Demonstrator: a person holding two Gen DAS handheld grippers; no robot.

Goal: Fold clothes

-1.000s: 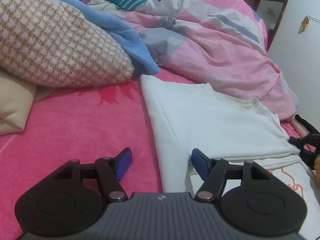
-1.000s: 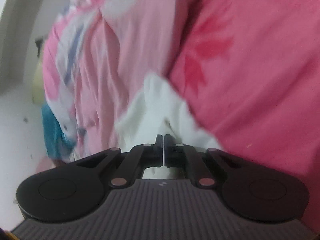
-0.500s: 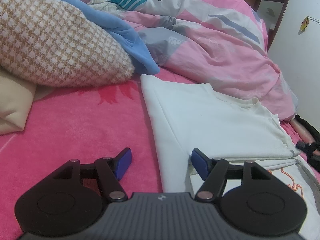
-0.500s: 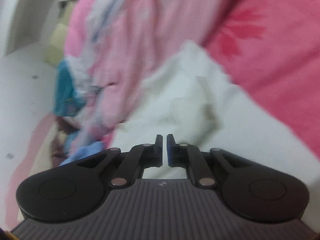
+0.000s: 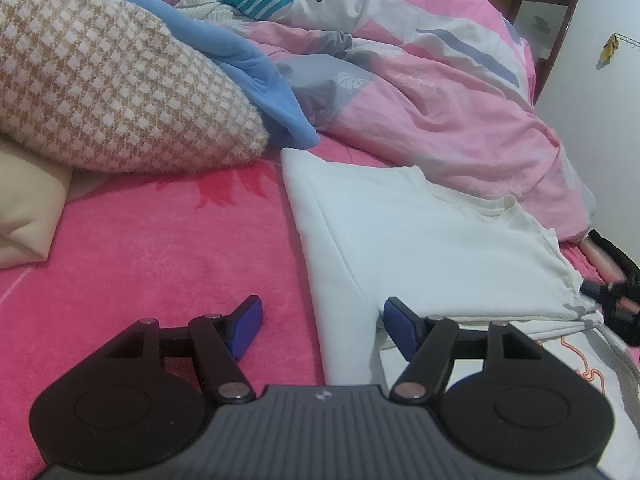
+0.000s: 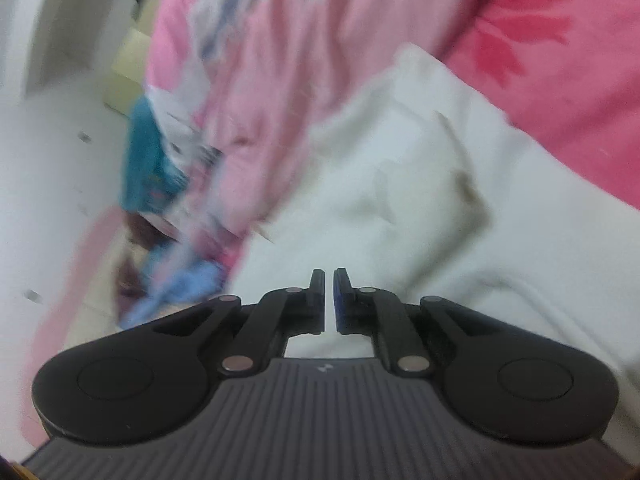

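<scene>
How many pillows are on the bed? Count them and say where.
2: a houndstooth pillow at upper left; a beige pillow below it, partly underneath. The quilt may hide more.

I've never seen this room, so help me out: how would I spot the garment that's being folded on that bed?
Start at the pink bed cover, in front of the crumpled pink duvet. The white shirt lies flat there, right of the brown checked pillow. It is the only plain white, smoothly folded piece; its neighbours are coloured and heaped.
</scene>
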